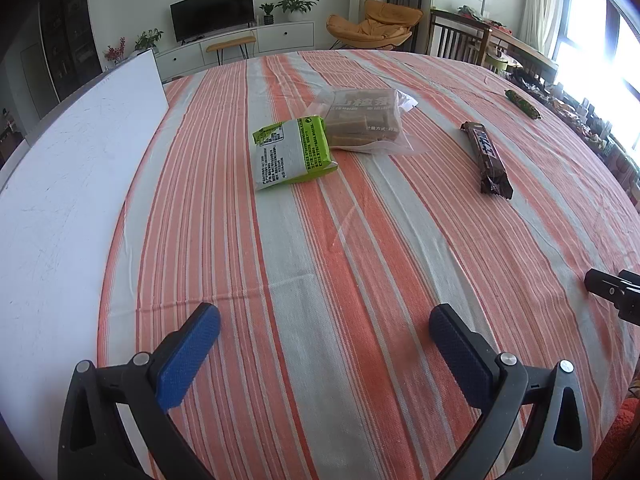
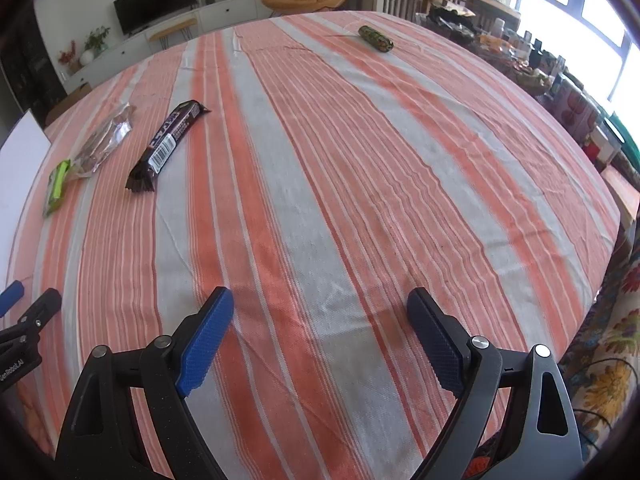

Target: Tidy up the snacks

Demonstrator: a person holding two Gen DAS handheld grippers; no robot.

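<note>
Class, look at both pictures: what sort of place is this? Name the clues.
Most likely a home living and dining room: a television on a low white cabinet, an orange lounge chair, and snacks on a table with a striped tablecloth.

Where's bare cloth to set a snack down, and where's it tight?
Free: the wide striped tablecloth between the chocolate bar and the small green roll, and all the near cloth ahead of both tongs. Crowded: the green packet overlaps the clear bag near the white board.
</note>
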